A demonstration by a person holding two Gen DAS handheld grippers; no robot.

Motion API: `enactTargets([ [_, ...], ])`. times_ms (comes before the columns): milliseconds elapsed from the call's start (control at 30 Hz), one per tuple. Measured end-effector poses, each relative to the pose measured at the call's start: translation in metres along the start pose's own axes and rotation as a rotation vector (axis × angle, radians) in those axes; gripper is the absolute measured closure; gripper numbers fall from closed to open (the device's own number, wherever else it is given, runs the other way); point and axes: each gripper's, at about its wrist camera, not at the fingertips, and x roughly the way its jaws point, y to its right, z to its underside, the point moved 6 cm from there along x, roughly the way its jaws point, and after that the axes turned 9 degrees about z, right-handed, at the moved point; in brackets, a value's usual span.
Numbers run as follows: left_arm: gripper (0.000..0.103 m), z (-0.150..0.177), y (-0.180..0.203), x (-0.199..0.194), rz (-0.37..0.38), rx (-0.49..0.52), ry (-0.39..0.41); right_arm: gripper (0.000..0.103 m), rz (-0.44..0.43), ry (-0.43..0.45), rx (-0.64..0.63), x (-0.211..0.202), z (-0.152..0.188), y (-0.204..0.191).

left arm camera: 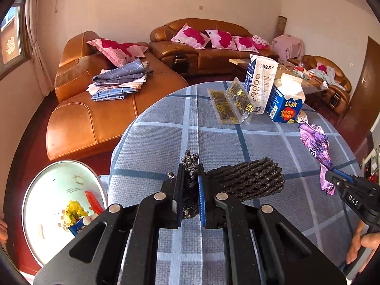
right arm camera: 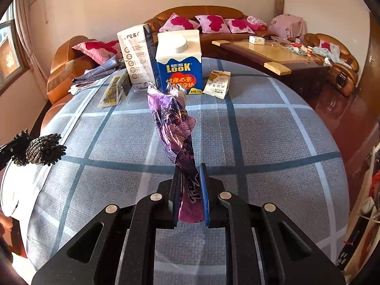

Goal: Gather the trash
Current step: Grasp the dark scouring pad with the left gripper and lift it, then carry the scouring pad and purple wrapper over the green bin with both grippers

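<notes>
We see the left hand-held gripper point(left arm camera: 191, 178) clenched on a dark, crumbly scrap point(left arm camera: 190, 166) that pokes up between its jaws, over the near edge of a round table point(left arm camera: 166, 142) covered in a blue-grey checked cloth. A dark bundle of twisted sticks point(left arm camera: 247, 180) sits just beside that gripper at 3 o'clock; whether it is joined to the gripped scrap we cannot tell. At 8 o'clock in the left wrist view, below the table edge, stands a white bin point(left arm camera: 47, 178) with a yellow wrapper and a red scrap inside.

The right hand-held gripper point(right arm camera: 191, 182) grips a crumpled purple foil wrapper point(right arm camera: 173, 118), which stands up from the jaws above the table.

At the far side of the table, at 12 o'clock, stand a blue Look carton point(right arm camera: 179, 61) with a white cap and a tall white carton point(right arm camera: 137, 57), touching. Two clear packets point(left arm camera: 232, 104) lie at their left and a small white sachet point(right arm camera: 217, 84) lies at their right.
</notes>
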Motion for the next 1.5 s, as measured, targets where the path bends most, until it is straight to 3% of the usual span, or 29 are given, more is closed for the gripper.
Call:
enactTargets([
  [333, 0.093, 0.025, -0.022, -0.030, -0.011, -0.049, 0.019, 0.087, -0.057, 0.035, -0.010, -0.042, 0.022, -0.032],
  [1100, 0.093, 0.057, -0.081, -0.100, -0.050, -0.152, 0.100, 0.087, -0.134, 0.050, -0.099, -0.089, 0.048, -0.108],
  [1500, 0.093, 0.069, -0.115, -0.120, -0.109, -0.189, 0.104, 0.087, -0.197, 0.051, -0.152, -0.100, 0.054, -0.149],
])
